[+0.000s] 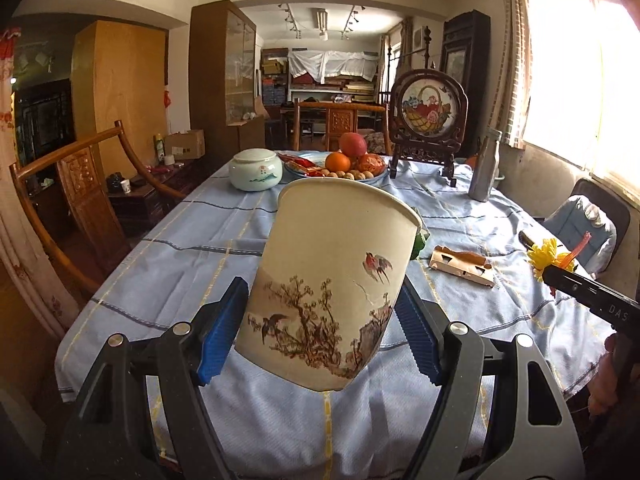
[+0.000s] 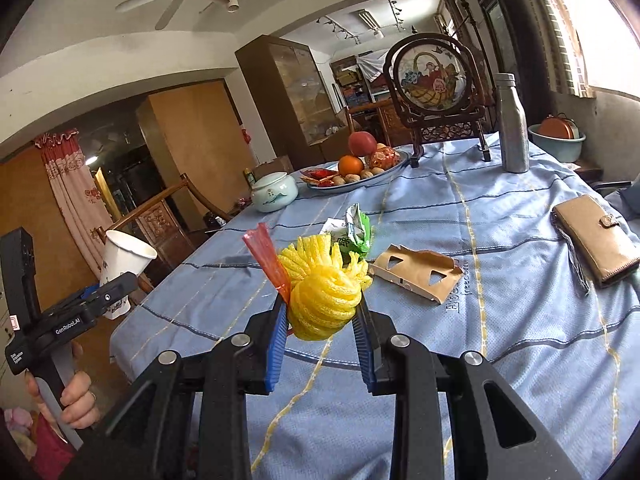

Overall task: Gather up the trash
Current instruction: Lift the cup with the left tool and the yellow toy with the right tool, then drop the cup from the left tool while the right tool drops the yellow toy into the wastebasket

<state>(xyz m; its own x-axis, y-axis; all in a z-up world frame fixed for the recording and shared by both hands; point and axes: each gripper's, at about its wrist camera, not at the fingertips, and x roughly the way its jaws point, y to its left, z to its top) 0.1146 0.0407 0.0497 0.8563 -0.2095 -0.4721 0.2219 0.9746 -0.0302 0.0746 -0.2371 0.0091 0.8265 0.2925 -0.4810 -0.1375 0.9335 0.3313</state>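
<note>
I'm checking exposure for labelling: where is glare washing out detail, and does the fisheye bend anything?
Left wrist view: the window at right is blown out white, while the paper cup stays sharp. Right wrist view: the window at upper right glares, and the ceiling beam curves strongly.

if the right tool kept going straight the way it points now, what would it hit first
Probably the crumpled green and white wrapper lying on the tablecloth, just beyond the yellow foam net that the right tool holds. Depth is unclear; the torn cardboard piece sits slightly right of that line.

Bright window (image 1: 568, 80), wood cabinets (image 1: 222, 76)
</note>
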